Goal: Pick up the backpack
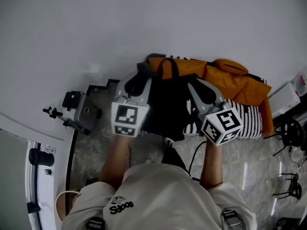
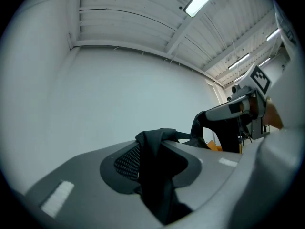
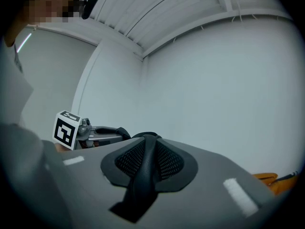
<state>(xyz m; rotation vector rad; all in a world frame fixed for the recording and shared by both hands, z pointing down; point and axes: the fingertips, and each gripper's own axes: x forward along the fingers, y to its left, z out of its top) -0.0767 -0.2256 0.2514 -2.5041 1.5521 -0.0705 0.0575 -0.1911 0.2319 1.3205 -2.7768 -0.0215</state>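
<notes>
- Currently, the left gripper (image 1: 142, 83) has its jaws narrow, clamped on a black strap (image 2: 153, 171) of the backpack (image 1: 168, 107).
- The right gripper (image 1: 195, 91) is also narrow, clamped on a second strap (image 3: 142, 168) (thinner, with a textured surface).
- The backpack hangs between the two grippers, its body below the level of their jaws.
- Neither gripper is nearer. The load looks shared, so any further lift probably requires both to rise together.
</notes>
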